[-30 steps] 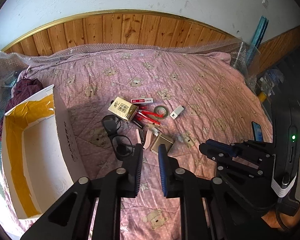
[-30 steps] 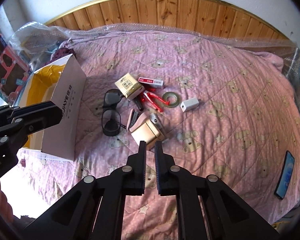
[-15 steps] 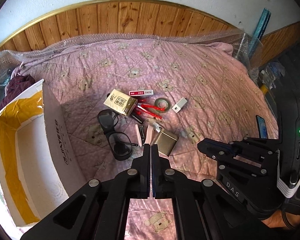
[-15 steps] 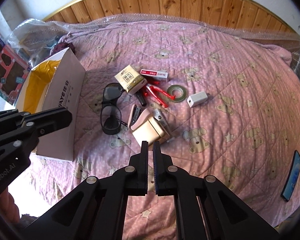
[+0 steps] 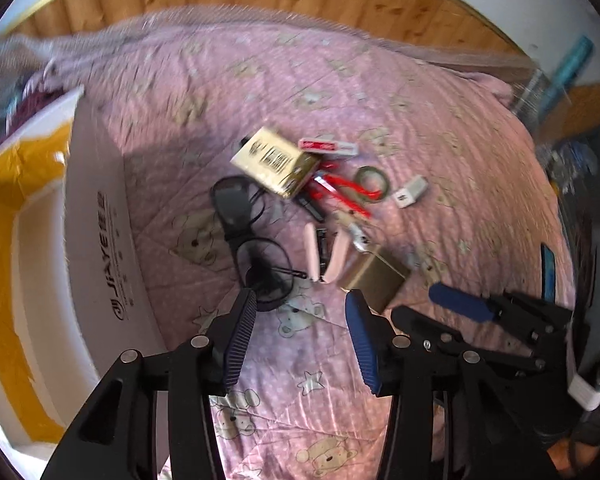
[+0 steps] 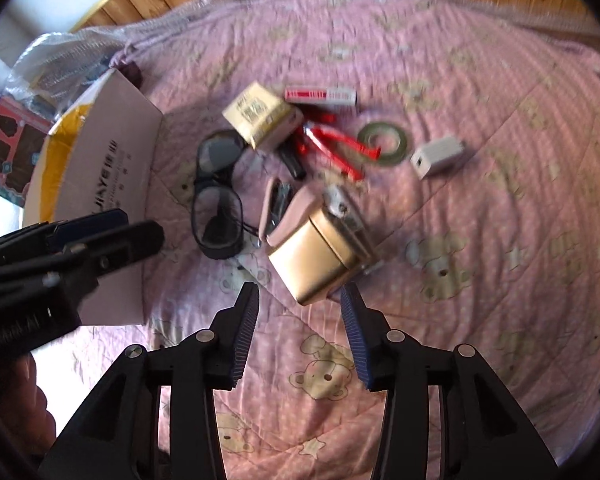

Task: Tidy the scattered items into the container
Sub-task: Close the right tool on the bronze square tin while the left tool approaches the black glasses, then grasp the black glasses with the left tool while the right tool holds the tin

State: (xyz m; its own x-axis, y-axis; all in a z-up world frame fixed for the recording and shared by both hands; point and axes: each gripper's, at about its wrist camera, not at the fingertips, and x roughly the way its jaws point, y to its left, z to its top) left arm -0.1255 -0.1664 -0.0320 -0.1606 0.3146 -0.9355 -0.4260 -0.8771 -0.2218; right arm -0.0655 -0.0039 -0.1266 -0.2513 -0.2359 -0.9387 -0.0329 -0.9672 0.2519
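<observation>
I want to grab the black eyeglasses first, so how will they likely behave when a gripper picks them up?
The eyeglasses look thin-framed, so probably light. One temple arm seems folded across a lens, so they may swing or hang unevenly if pinched by one rim. The lenses are smooth, likely slippery and scratchable; gripping the bridge seems safer.

A white open cardboard box (image 5: 96, 240) stands at the left of the pink quilted bed (image 5: 440, 128). Right of it lie black-framed glasses (image 5: 252, 236), with a cream printed carton (image 5: 274, 162) behind them. A gold rectangular case (image 6: 320, 256) lies nearest, and a small white charger (image 6: 438, 156) lies farther right.
</observation>
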